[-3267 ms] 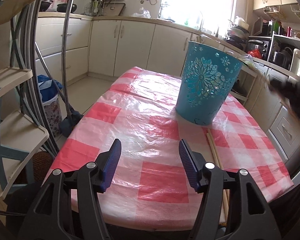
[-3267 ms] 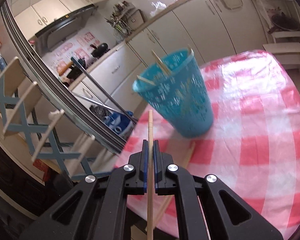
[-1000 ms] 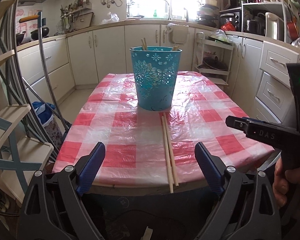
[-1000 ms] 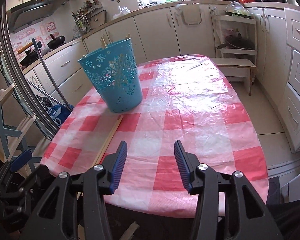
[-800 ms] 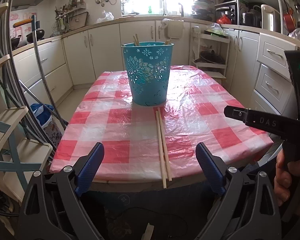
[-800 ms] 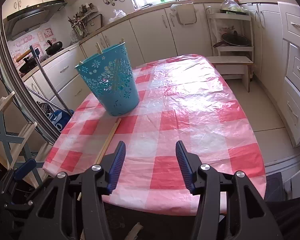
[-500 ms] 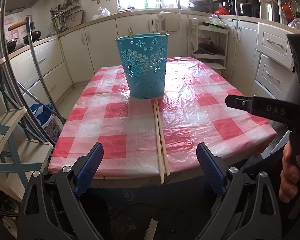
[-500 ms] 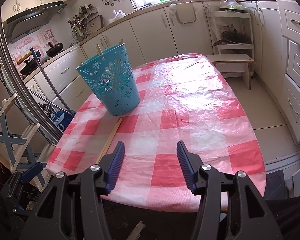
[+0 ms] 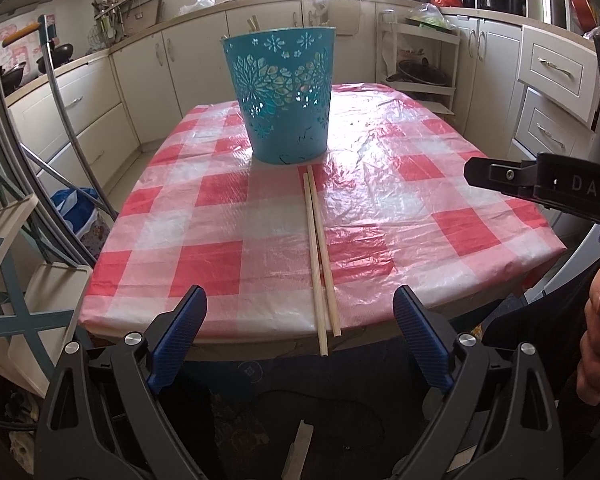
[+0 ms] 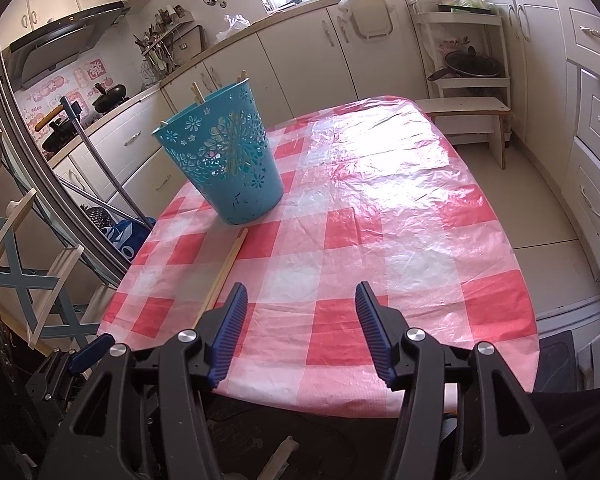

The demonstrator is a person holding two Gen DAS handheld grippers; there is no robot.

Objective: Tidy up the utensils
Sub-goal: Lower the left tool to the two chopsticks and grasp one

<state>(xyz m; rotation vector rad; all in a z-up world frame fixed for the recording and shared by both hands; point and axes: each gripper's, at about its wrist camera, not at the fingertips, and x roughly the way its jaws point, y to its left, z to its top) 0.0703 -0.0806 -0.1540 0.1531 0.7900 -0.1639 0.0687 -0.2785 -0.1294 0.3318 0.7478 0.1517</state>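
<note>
1. Left wrist view, edges and room: the left gripper [image 9: 300, 336] hangs in front of the near edge of the counter [image 9: 452, 216], which carries a red and white checked cloth. Its jaws stand wide apart and nothing is between them. Two chopsticks [image 9: 320, 248] lie side by side on the cloth, and their near ends stick out over the counter's edge, between the two jaws. Their far ends reach almost to the blue basket [image 9: 284, 96], which stands upright in the middle of the counter with more chopsticks inside. The cloth on both sides of the pair is bare.

2. Left wrist view, change: compared with one second ago, the counter's edge and the chopsticks' ends appear closer to the jaws, and the basket looks larger.

3. Left wrist view, writing: the right gripper [image 9: 540, 180] comes in from the right edge, held by a hand [image 9: 598, 344], and the letters "DAS" are readable on its side.

4. Right wrist view: the right gripper [image 10: 300, 332] is over the near edge of the counter [image 10: 420, 240]. Its jaws are apart and empty. The chopsticks [image 10: 224, 268] lie to the left of the left jaw, and the basket [image 10: 224, 160] is beyond them. The right half of the cloth is open.

5. Right wrist view, change: the jaws are a little wider than one second ago.
</note>
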